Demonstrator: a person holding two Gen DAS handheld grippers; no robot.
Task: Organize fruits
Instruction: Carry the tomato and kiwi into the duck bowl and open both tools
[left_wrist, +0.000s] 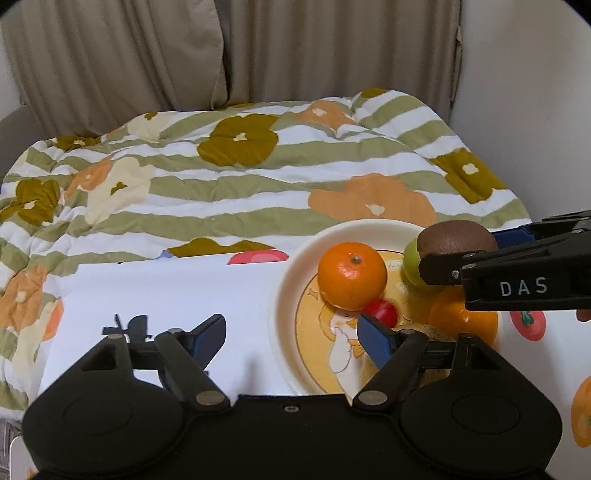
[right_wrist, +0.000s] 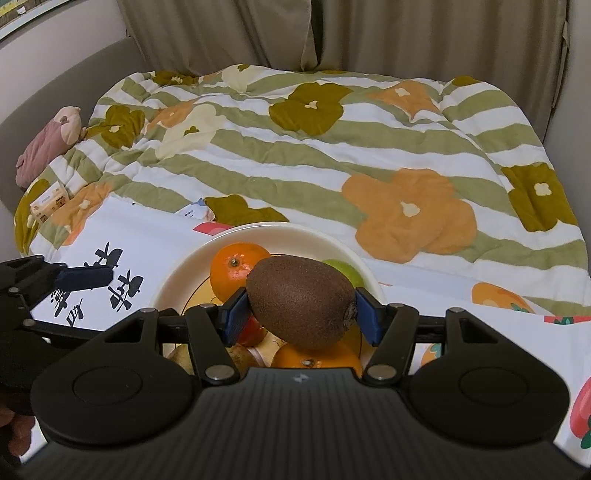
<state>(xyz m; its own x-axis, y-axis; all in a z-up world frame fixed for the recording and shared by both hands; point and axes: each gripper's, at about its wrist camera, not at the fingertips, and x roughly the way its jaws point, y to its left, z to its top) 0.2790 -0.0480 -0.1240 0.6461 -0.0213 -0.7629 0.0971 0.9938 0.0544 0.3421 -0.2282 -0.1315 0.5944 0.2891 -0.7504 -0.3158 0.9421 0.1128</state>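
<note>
A cream plate (left_wrist: 291, 280) (right_wrist: 173, 280) with a yellow cartoon centre holds an orange (left_wrist: 351, 275) (right_wrist: 236, 271), a second orange (left_wrist: 463, 319) (right_wrist: 314, 360), a small red fruit (left_wrist: 382, 312) (right_wrist: 255, 330) and a green fruit (left_wrist: 413, 264) (right_wrist: 345, 271). My right gripper (right_wrist: 299, 310) is shut on a brown kiwi (right_wrist: 301, 301) (left_wrist: 456, 236) and holds it just above the plate. My left gripper (left_wrist: 291, 341) is open and empty, at the plate's near left edge; its right finger (left_wrist: 375, 339) reaches over the plate.
The plate stands on a white cloth (left_wrist: 166, 295) printed with black characters and fruit. A flowered striped quilt (left_wrist: 240, 177) lies behind it. A pink plush toy (right_wrist: 51, 142) and a small box (right_wrist: 48, 203) lie at the far left. Curtains hang behind.
</note>
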